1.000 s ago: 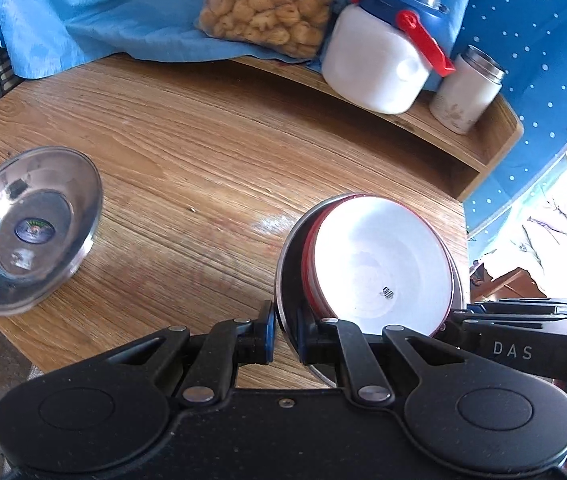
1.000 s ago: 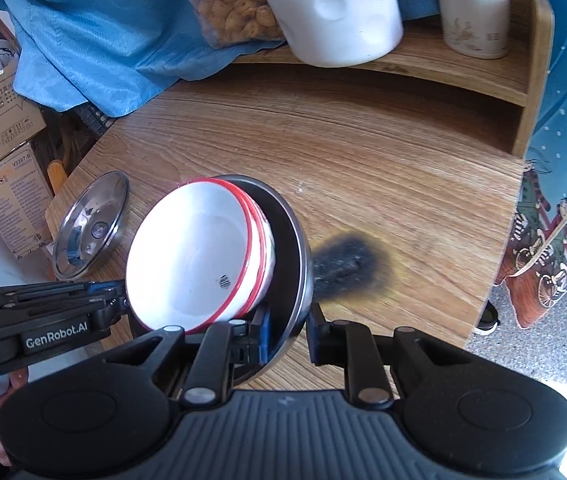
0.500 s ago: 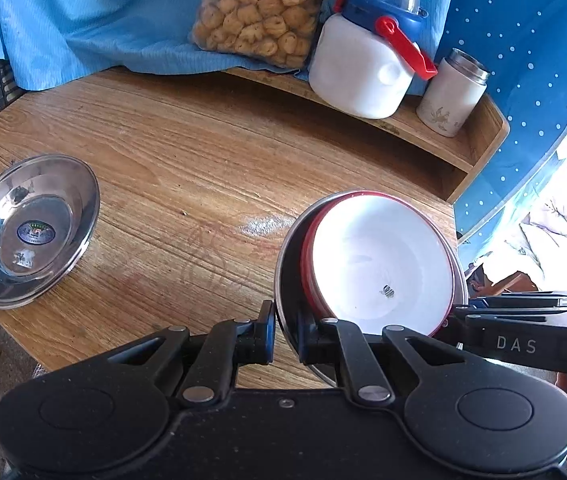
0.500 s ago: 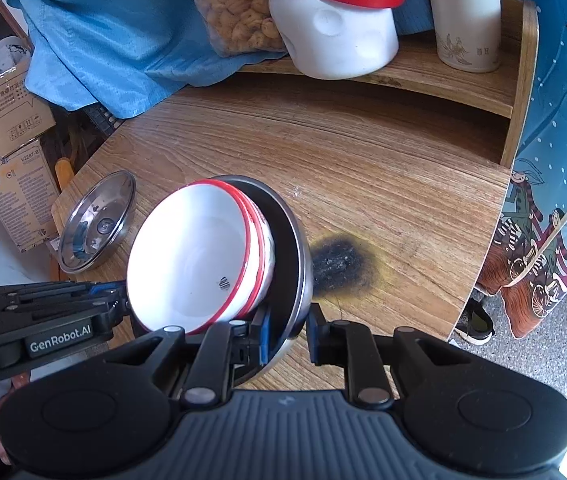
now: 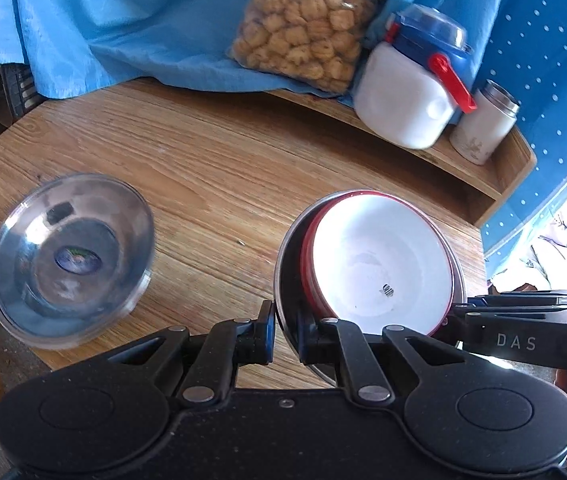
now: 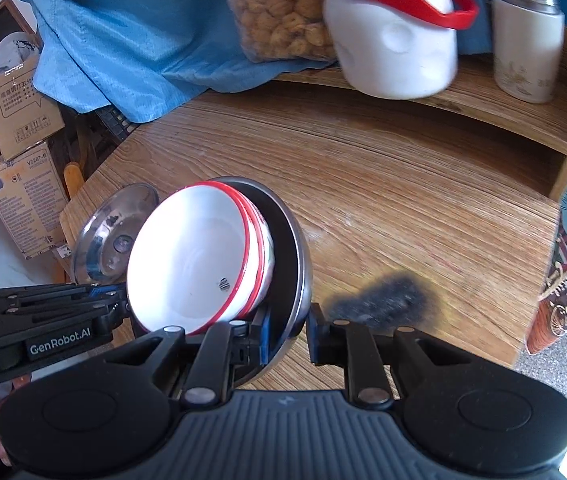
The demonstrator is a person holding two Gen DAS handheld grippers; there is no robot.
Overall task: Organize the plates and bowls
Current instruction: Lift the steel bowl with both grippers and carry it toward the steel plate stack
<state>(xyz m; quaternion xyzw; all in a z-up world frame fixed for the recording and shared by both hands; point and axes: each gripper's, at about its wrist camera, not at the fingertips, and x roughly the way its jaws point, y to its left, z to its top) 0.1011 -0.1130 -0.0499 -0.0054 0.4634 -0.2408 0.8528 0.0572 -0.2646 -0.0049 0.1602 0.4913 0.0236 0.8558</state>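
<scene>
A steel bowl (image 5: 288,264) holding nested white bowls with red rims (image 5: 379,260) is carried above the wooden surface (image 5: 219,184), tilted on edge with its open side facing the left-hand camera. The left gripper (image 5: 285,330) is clenched on the steel bowl's near rim, one finger outside the wall and one inside. In the same view the right gripper (image 5: 459,316) reaches in from the right edge, its tips at the opposite rim beside the red edge.

The right wrist view shows the same stack from the other side: the right gripper (image 6: 289,330) straddles the steel bowl's rim (image 6: 301,264), the left finger inside against the white bowls (image 6: 191,264), the right finger outside with a small gap at the wall, so its hold looks loose. The left gripper (image 6: 121,300) enters from the left, meeting the stack's far rim.

Only the left view shows the second steel dish (image 5: 71,260) whole, lying near the surface's left edge, a sticker at its centre; the right view catches only part of it (image 6: 111,232) behind the stack. Only the right view shows a dark scorch mark (image 6: 383,300) on the surface just beyond the fingers, and cardboard boxes (image 6: 23,188) on the floor. Both show a shelf (image 5: 479,168) with a white jug (image 5: 403,100), a canister (image 5: 483,124) and a bag of snacks (image 5: 303,40) on blue cloth (image 5: 123,32).
</scene>
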